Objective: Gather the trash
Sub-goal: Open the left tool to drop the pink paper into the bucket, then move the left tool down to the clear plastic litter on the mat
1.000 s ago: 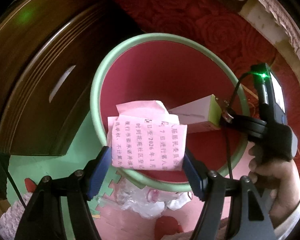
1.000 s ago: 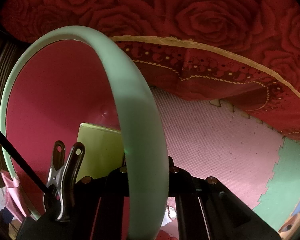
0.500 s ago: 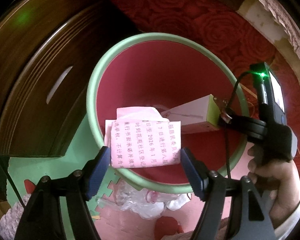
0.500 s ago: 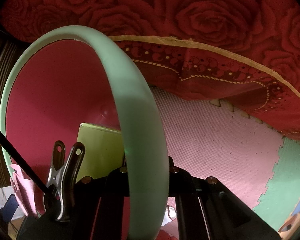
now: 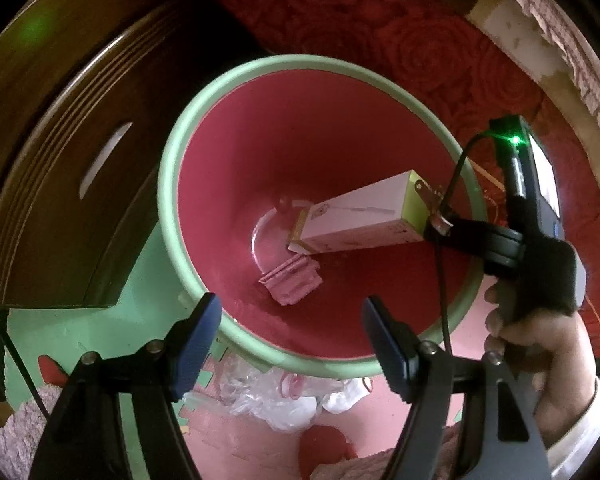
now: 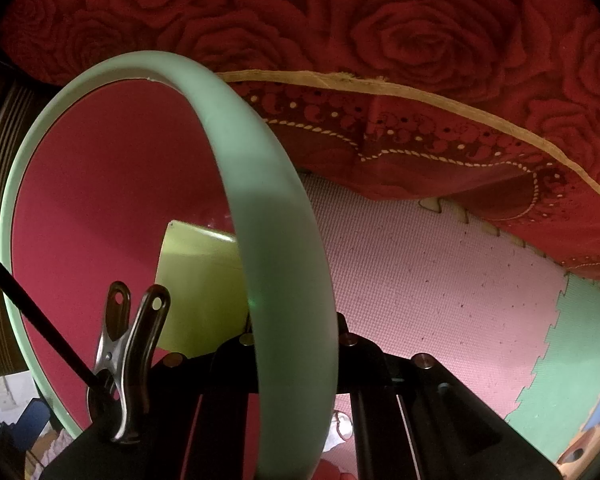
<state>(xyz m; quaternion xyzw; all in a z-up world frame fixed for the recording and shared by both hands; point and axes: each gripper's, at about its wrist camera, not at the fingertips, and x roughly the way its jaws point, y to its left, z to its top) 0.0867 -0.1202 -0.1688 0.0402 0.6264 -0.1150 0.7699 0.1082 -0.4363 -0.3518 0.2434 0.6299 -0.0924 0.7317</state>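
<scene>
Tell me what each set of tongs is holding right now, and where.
The left tongs are open and hold nothing. The right tongs are shut on the bin, gripping its green rim.

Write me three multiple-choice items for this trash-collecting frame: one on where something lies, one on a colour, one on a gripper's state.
1. Where is the folded pink paper?
A. Between the left gripper's pads
B. On the bottom of the bin
C. On the floor mat

2. What colour is the bin's rim?
A. Pale green
B. Black
C. Yellow

3. How does the left gripper stand?
A. Shut on the paper
B. Shut on the rim
C. Open, holding nothing

Answers:
1. B: the paper lies inside the bin, by the lower end of the white and green box.
2. A: a pale green ring runs around the red inside.
3. C: its blue pads stand wide apart above the bin, nothing between them.
</scene>
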